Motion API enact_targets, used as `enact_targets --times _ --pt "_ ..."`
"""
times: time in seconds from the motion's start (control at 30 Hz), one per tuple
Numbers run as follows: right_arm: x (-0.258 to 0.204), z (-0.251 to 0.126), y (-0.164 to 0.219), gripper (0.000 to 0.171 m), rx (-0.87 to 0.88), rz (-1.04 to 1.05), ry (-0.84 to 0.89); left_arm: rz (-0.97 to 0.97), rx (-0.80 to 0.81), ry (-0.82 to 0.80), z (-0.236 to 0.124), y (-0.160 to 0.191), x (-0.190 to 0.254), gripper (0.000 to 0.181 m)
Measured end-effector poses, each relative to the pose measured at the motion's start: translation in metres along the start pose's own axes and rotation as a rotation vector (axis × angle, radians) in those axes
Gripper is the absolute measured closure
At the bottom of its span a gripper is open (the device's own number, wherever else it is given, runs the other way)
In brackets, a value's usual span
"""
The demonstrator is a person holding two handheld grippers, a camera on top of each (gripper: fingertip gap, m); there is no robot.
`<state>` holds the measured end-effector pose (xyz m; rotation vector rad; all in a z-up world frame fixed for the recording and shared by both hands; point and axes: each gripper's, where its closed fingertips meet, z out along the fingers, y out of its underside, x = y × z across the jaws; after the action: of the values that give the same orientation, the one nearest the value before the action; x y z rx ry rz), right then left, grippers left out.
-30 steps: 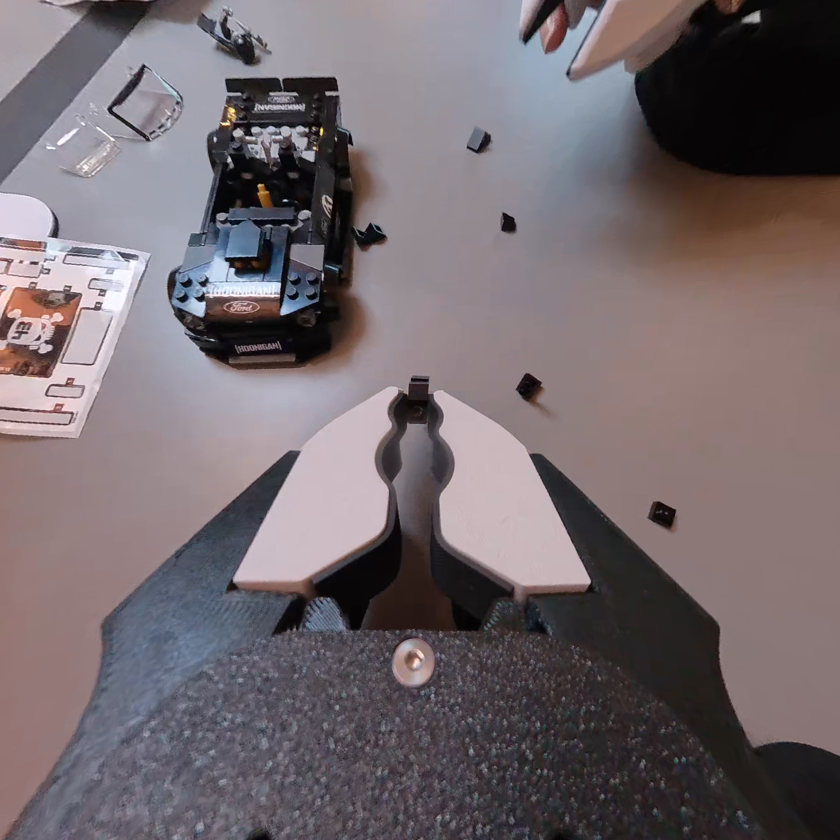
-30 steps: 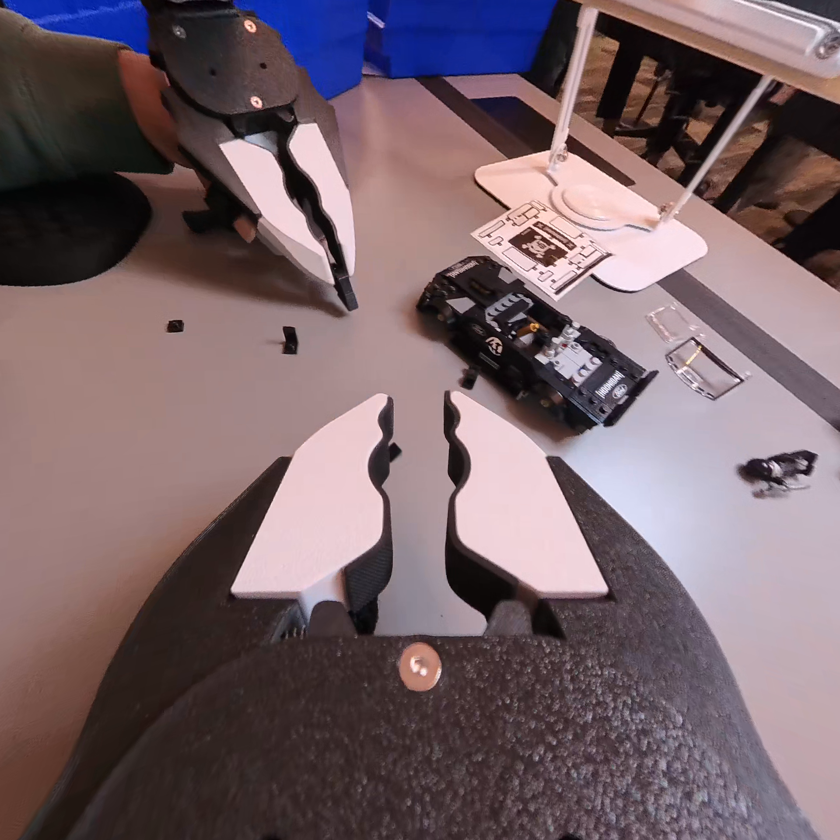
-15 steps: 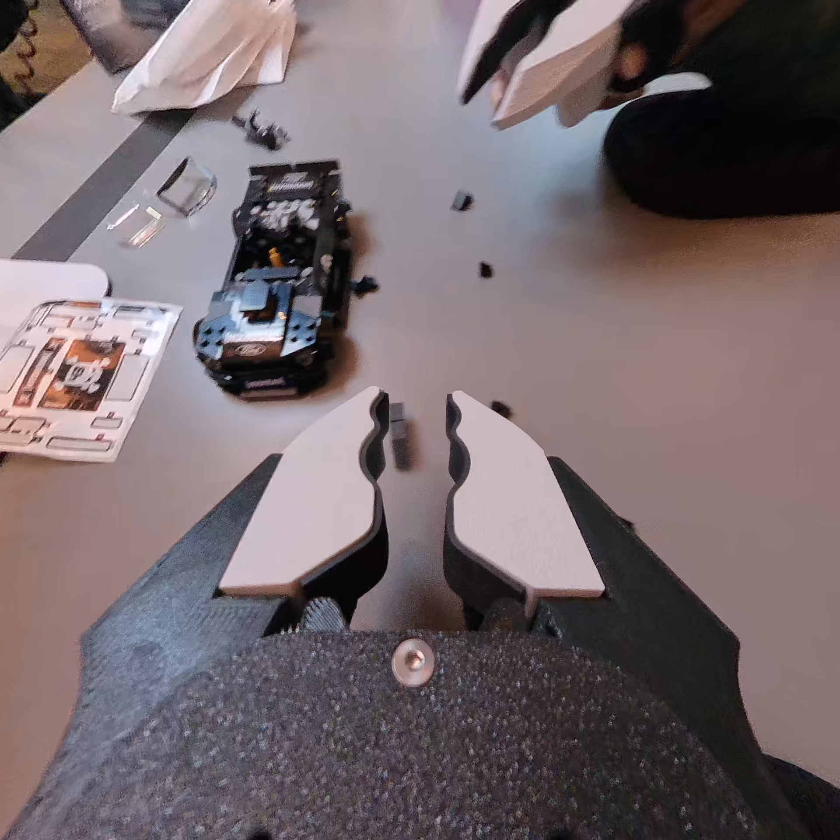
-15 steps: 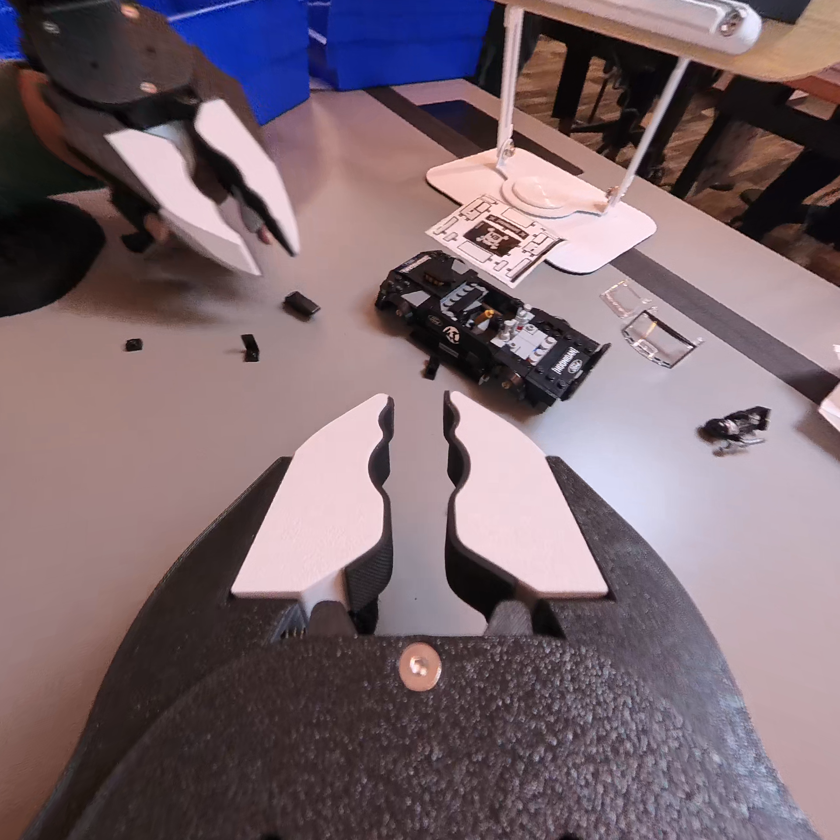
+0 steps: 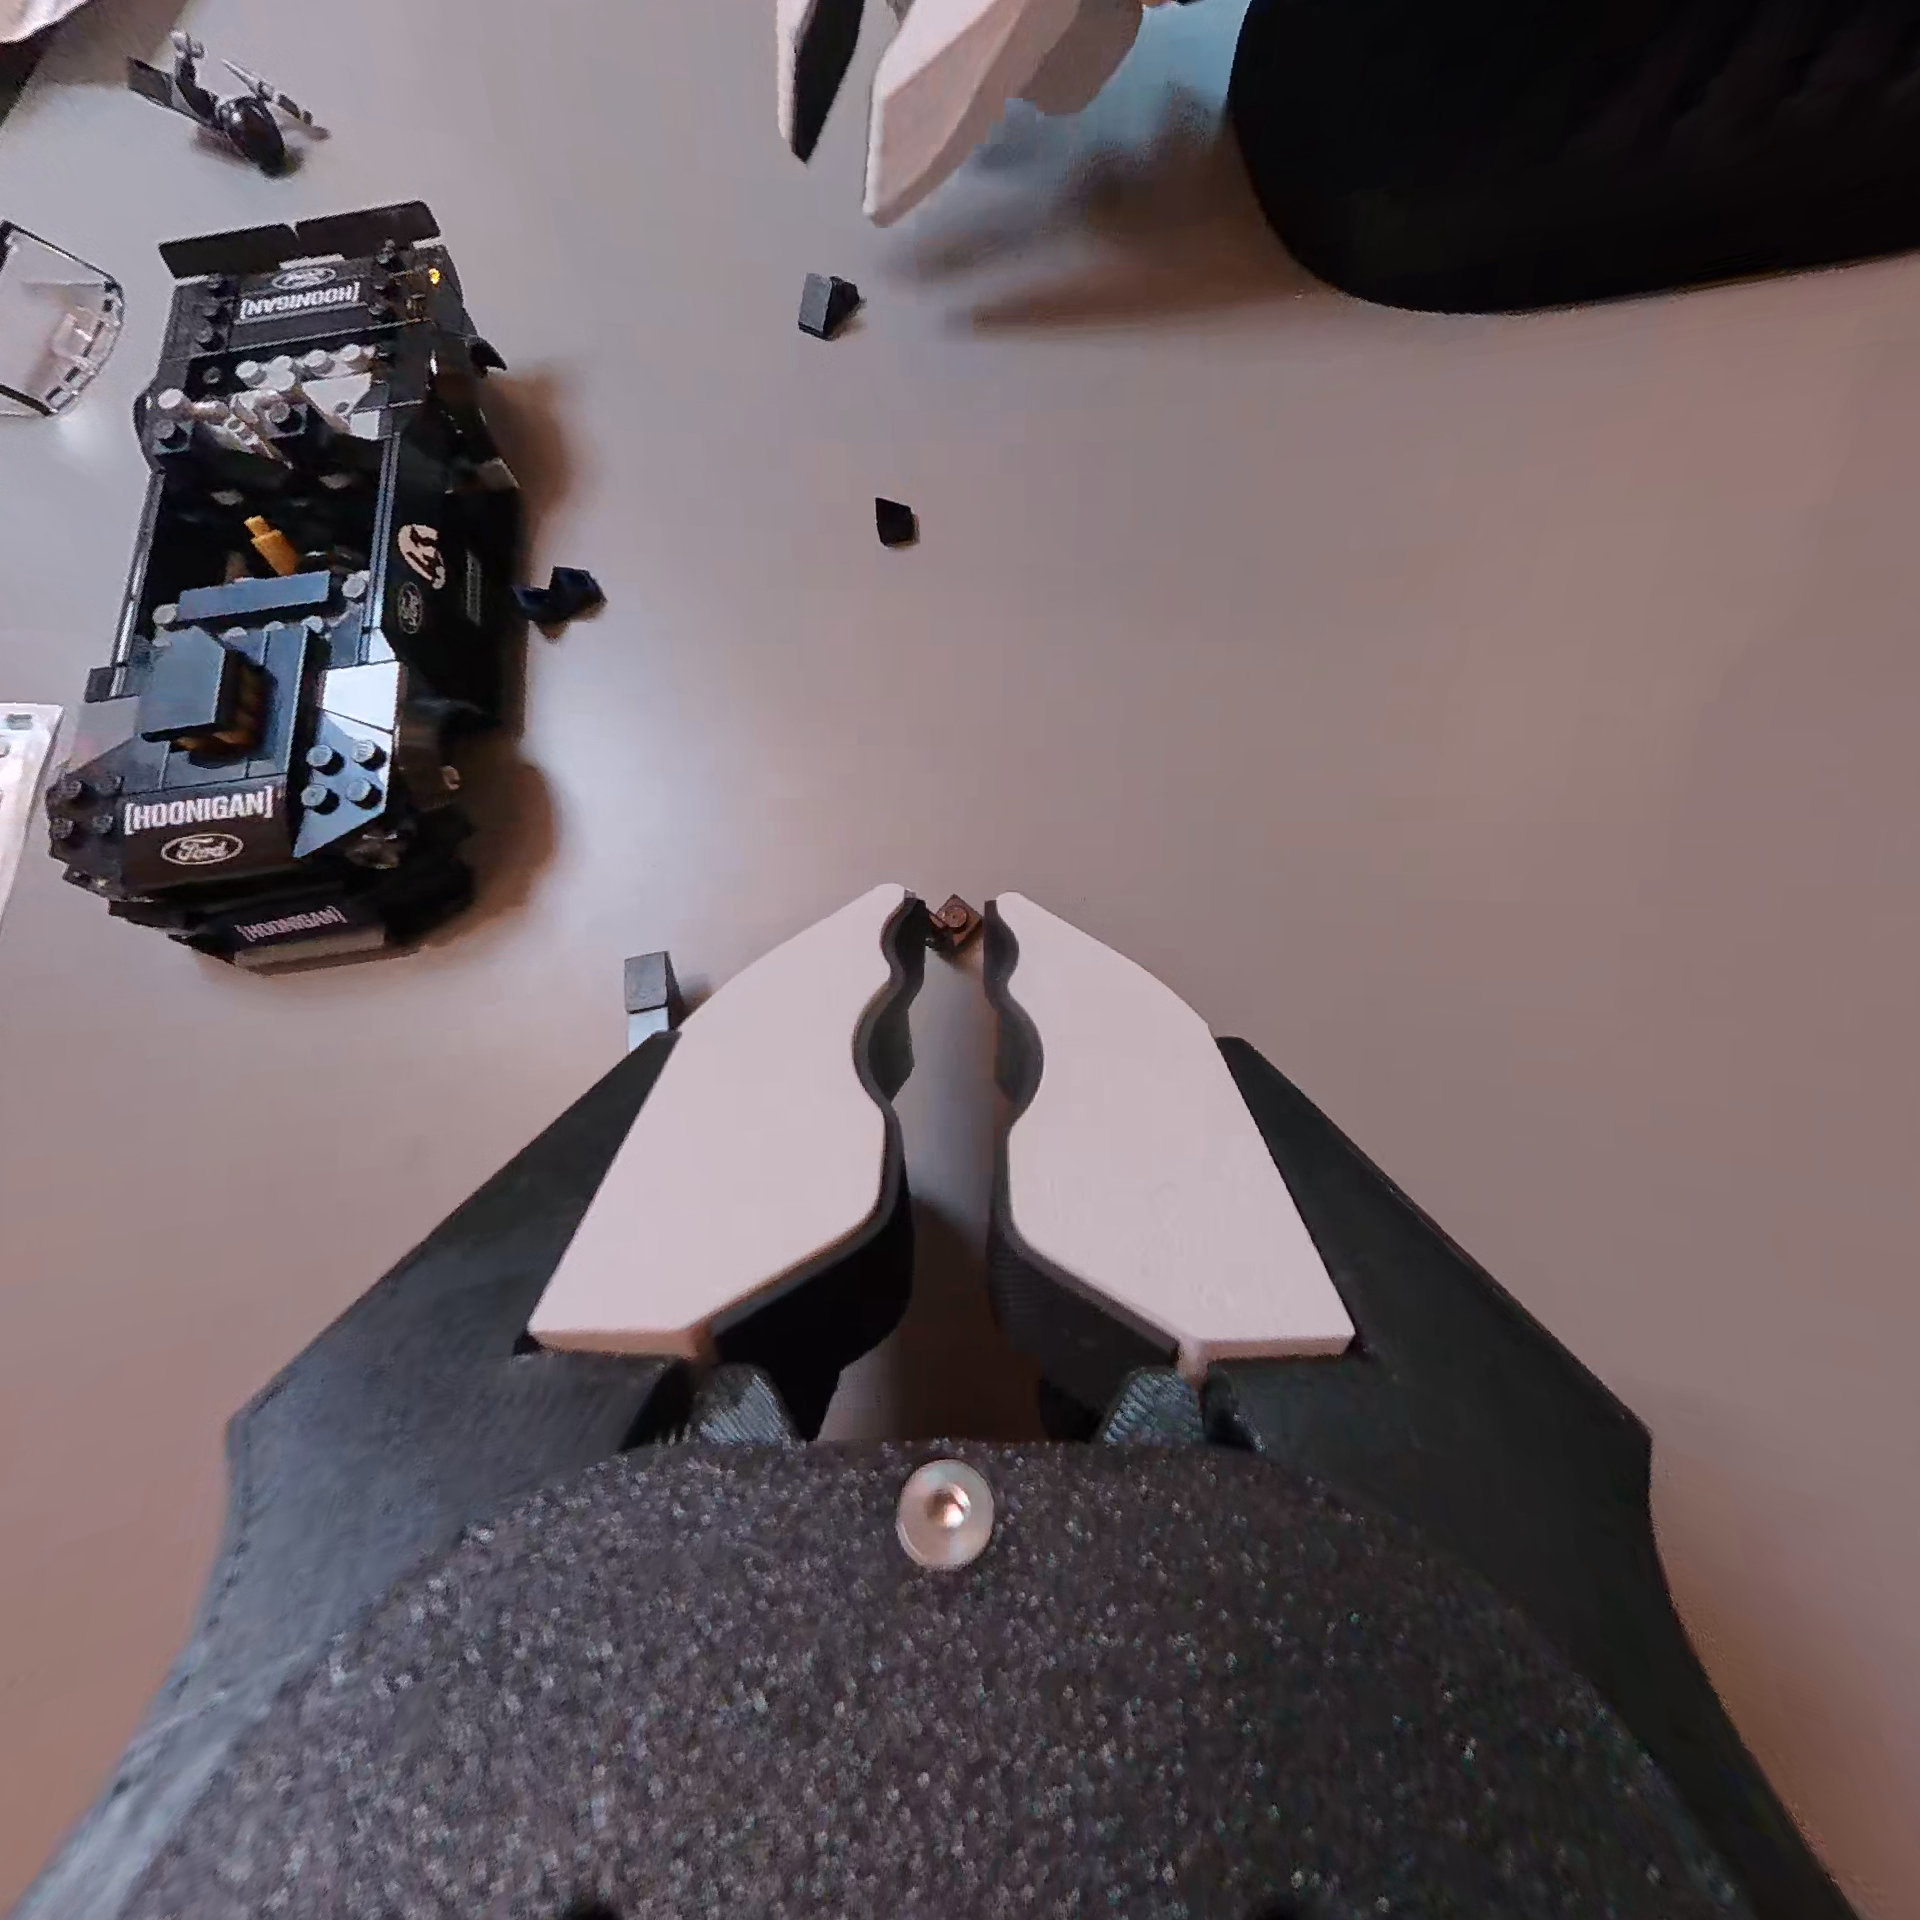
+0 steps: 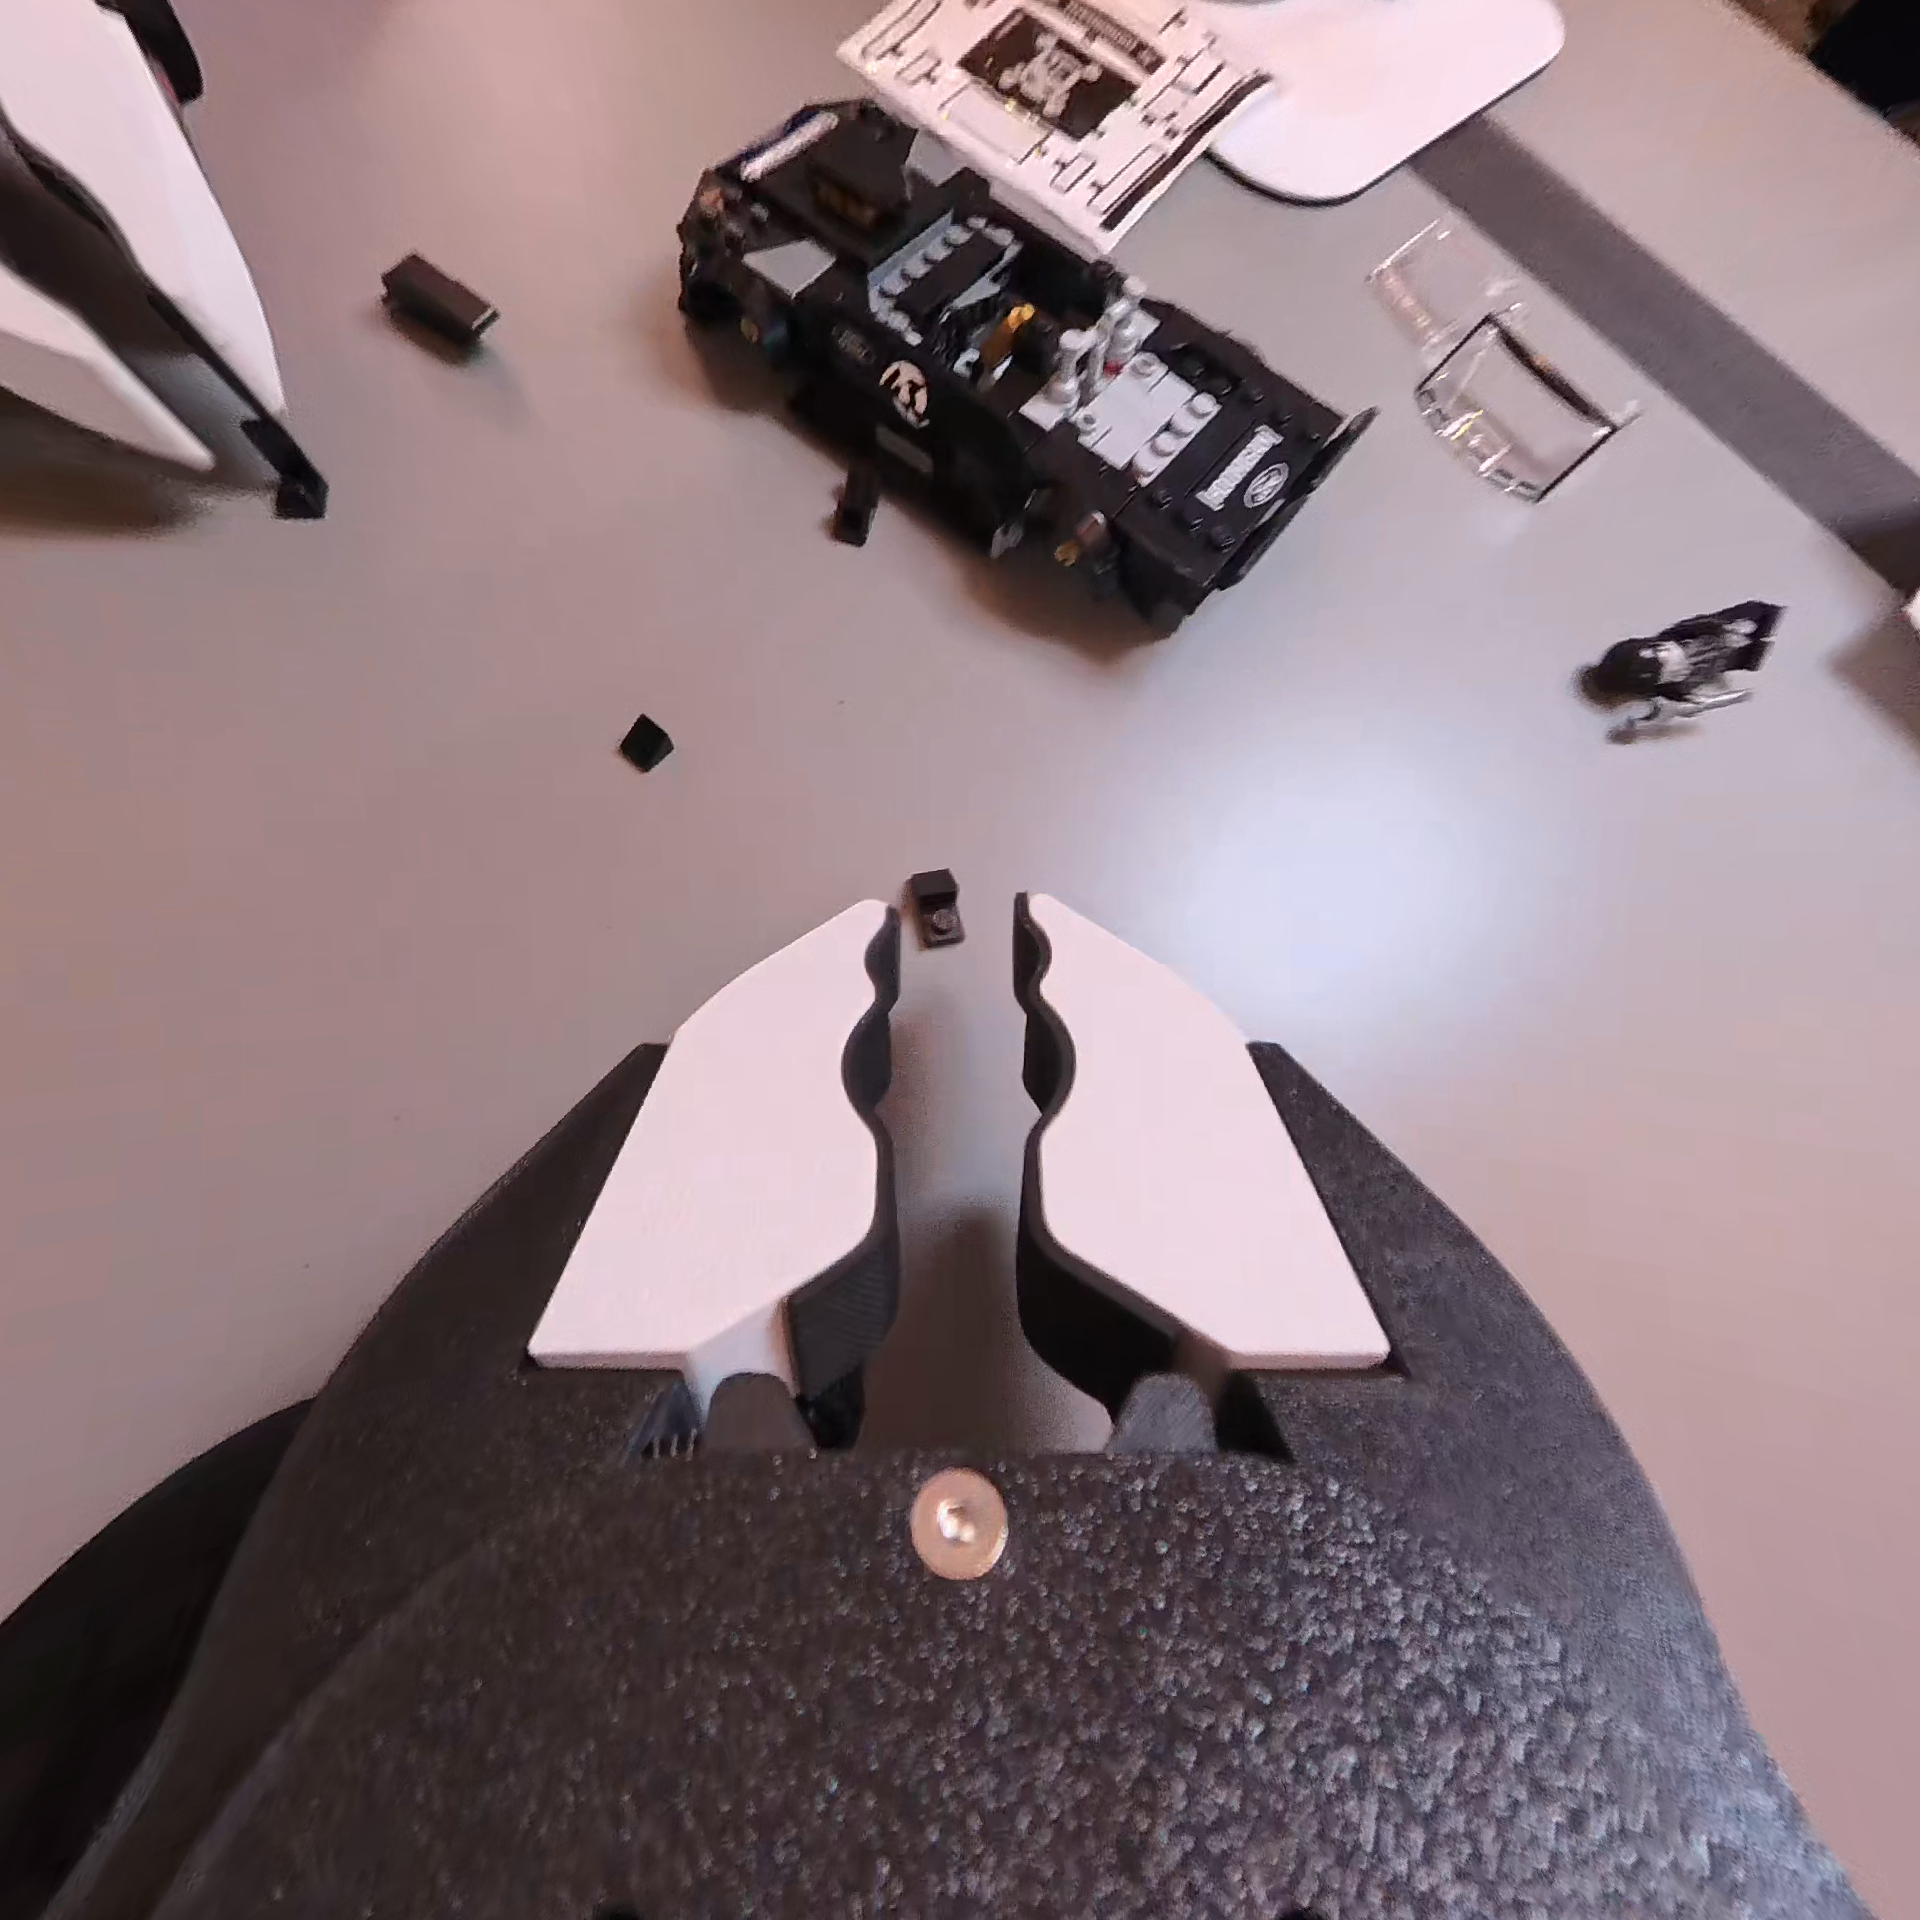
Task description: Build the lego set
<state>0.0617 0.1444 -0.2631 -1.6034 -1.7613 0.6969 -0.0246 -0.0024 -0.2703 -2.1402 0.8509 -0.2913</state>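
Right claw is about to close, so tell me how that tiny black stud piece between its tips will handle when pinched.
The black stud piece is tiny and hard-looking, so probably stiff and very light. It lies flat on the smooth table, so it may skid or flip. The right claw stands open, the piece off-centre toward one tip.

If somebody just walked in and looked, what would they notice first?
Probably the half-built black toy car lying on the gray table, with its sticker sheet right behind it. Next, the big white fingers of the right gripper, open around a tiny black brick. Other little black pieces lie scattered nearby.
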Motion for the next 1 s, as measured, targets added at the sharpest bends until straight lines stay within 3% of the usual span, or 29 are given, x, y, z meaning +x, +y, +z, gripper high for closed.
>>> enact_targets --times 0.3,0.37,0.47,0.57,0.7,0.9,1.0 --pt "-0.003 0.022 0.005 0.151 -0.099 -0.04 -0.046 0.01 -0.025 -0.062 0.007 -0.001 -0.008 0.173" --pt "-0.003 0.024 0.005 0.163 -0.127 -0.06 -0.041 0.015 -0.036 -0.078 0.01 -0.002 -0.01 0.175" --pt "-0.008 0.022 0.005 0.163 -0.133 -0.097 -0.046 0.019 -0.042 -0.072 0.014 -0.004 -0.009 0.18" --pt "-0.041 0.01 -0.007 0.163 -0.048 -0.148 -0.186 0.022 -0.051 -0.063 0.016 -0.003 -0.006 0.18" --pt "-0.123 -0.001 -0.034 0.163 0.07 -0.267 -0.442 0.019 -0.021 -0.02 0.015 -0.008 0.001 0.18" --pt "-0.168 0.024 -0.024 0.163 -0.022 -0.446 -0.453 -0.019 0.041 -0.013 0.003 -0.014 0.001 0.175" --pt "-0.169 0.024 -0.026 0.151 -0.014 -0.436 -0.462 -0.041 0.062 -0.011 -0.004 -0.013 -0.001 0.173"
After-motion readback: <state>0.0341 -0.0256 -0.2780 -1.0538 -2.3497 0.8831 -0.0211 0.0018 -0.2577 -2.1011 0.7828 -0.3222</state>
